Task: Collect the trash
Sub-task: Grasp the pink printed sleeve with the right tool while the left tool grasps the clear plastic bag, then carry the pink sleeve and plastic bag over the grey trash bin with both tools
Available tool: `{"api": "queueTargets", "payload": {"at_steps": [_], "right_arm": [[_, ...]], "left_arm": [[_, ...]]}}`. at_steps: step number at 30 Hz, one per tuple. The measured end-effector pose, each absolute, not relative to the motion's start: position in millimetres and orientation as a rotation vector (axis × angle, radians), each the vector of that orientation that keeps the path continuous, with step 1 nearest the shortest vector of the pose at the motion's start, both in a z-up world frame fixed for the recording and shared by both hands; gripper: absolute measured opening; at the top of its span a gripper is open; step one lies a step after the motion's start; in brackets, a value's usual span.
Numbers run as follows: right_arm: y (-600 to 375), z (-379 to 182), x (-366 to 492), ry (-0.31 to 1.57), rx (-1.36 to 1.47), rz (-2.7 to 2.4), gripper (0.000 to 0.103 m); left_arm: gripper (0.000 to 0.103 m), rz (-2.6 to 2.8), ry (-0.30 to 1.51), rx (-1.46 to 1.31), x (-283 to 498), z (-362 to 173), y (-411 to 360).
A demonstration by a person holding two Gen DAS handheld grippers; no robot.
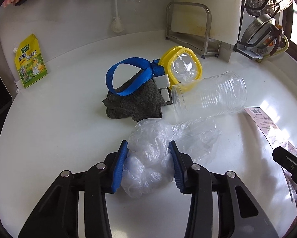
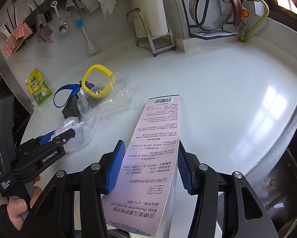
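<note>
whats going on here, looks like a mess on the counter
A person is clearing trash off a white counter with a handheld gripper in each hand. The left gripper is closed on a crumpled clear plastic bag. The right gripper holds a pink toothbrush box between its pads. A clear plastic cup lies tipped beside yellow goggles and a grey cloth, not yet picked up.

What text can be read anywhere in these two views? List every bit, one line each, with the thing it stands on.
"Kids Protective Toothbrush": pink toothbrush box, upside down in the right wrist view.
"2-12": same box, beside Chinese characters.
"PBT": same box, small print.
"GenRobot.AI": left gripper, on its black arm.
"Data Acquisition System": same gripper's handle.
Barcode digits and fine Chinese print on the box: too small to read.
Yellow seasoning pouch: Chinese label, too blurred to read.
</note>
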State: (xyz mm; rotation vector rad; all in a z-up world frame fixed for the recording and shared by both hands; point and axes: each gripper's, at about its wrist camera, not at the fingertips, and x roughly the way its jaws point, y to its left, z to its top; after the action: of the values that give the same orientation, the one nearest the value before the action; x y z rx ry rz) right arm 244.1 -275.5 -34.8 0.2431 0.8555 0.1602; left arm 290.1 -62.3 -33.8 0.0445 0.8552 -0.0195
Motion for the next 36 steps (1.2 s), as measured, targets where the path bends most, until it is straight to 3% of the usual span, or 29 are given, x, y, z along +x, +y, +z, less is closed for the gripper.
{"api": "queueTargets", "payload": {"at_steps": [14, 36], "right_arm": [[-258, -25, 218, 0.833, 0.213, 0.159, 0.05], [-234, -24, 107, 0.816, 0.248, 0.1, 0.05]], "left_arm": [[0.039, -0.005, 0.743, 0.109, 240, -6, -49], [0.039, -0.049, 0.715, 0.143, 135, -8, -38]]}}
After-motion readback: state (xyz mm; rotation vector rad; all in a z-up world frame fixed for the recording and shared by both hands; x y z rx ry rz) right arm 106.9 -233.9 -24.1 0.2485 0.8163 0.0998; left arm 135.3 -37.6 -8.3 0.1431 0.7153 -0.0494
